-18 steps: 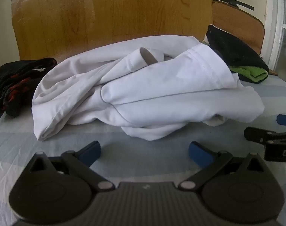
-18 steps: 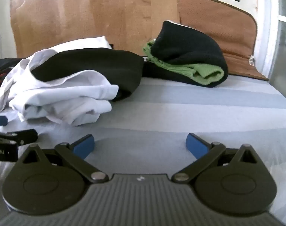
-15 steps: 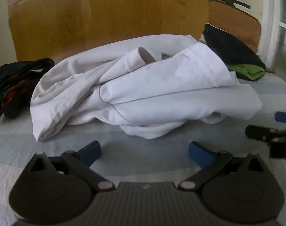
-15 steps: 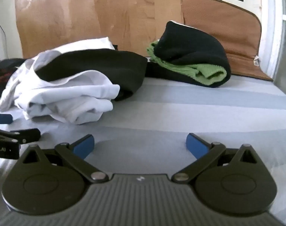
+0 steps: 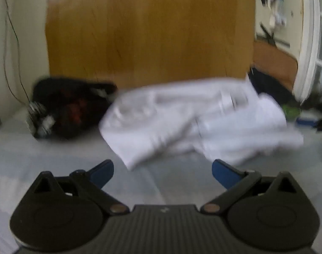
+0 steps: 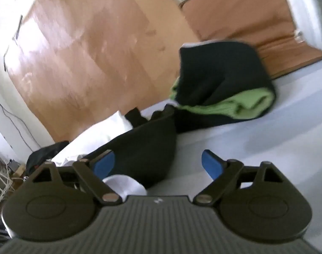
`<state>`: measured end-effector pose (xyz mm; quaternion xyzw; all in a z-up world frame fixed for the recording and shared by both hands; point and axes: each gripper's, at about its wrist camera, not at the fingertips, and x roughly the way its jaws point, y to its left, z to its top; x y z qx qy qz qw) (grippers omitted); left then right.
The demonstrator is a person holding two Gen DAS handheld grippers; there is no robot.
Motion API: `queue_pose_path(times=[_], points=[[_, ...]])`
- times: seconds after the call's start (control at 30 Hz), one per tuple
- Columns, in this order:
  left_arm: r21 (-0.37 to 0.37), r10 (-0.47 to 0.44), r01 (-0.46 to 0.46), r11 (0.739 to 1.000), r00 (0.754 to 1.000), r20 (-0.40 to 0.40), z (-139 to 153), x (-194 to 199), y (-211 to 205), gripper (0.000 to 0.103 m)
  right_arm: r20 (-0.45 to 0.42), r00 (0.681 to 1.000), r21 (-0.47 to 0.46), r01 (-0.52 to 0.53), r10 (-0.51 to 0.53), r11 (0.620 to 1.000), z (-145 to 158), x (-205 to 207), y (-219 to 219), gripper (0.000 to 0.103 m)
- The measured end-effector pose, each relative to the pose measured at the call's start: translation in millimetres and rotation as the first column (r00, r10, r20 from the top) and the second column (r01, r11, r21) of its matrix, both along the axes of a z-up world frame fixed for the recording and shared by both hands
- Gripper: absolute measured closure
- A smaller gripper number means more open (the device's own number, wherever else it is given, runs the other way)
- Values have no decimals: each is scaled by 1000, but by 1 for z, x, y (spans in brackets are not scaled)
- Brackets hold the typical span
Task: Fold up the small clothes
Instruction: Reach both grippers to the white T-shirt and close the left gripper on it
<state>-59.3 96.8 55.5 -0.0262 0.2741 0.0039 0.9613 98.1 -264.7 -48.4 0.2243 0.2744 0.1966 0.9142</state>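
On the bed (image 5: 55,152), beyond our left gripper (image 5: 162,172), its jaws wide and empty, we count one white garment (image 5: 194,122), now farther off. Our right gripper (image 6: 157,163), likewise spread, now tilts over one black garment (image 6: 144,148).

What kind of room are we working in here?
Most likely a bedroom: the clothes lie on a pale striped bed sheet, a wooden headboard-like panel stands behind it, and a white garment sits loose among other clothing.
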Motion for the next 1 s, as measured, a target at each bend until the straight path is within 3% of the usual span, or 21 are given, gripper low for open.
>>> queue_pose_path(times=[0.03,0.07,0.1,0.13,0.17,0.27,0.33,0.43,0.57,0.67,0.7,0.73,0.77,0.8,0.87,1.0], points=[[3,9,-9,1000,1000,27,7,-1,7,1,-19,1000,9,-19,19,1000,-4,9,7,17],[6,21,-21,1000,999,38,13,3,11,1,-42,999,13,-33,33,999,-9,16,12,54],[10,33,-33,999,999,43,17,9,15,1,-79,995,19,-66,67,998,-10,24,14,82],[11,51,-51,999,998,46,22,15,19,1,-112,989,24,-92,94,995,-12,28,19,94],[5,58,-58,998,997,49,25,20,23,3,-111,988,30,-103,105,994,-11,23,24,94],[24,50,-52,998,996,71,34,40,27,3,0,978,-13,-208,208,978,6,-15,27,94],[85,18,-26,996,995,95,42,58,19,3,44,950,9,-309,309,951,16,-47,21,94],[149,-101,87,985,991,90,44,85,-2,0,61,892,38,-450,447,892,18,-99,10,94],[235,-247,234,943,969,28,31,119,-39,0,22,806,101,-590,591,801,2,-139,2,94],[350,-273,267,898,961,-33,9,140,-67,1,-12,810,96,-583,587,807,-4,-149,-15,87],[358,-259,265,895,964,-65,2,147,-72,11,-15,828,112,-556,561,824,-3,-147,-24,83],[344,-257,273,898,962,-94,-3,152,-73,19,-7,852,137,-517,523,845,-1,-143,-36,71],[310,-259,281,908,959,-112,-3,156,-72,38,11,875,159,-480,485,863,2,-143,-43,60],[268,-252,273,924,962,-109,-1,155,-69,64,27,891,175,-450,453,875,6,-138,-48,58],[227,-202,218,949,975,-90,9,151,-56,96,65,920,200,-392,387,898,12,-134,-59,57],[68,-108,107,992,994,21,42,114,-1,97,43,961,215,-276,273,937,6,-107,-68,57]])
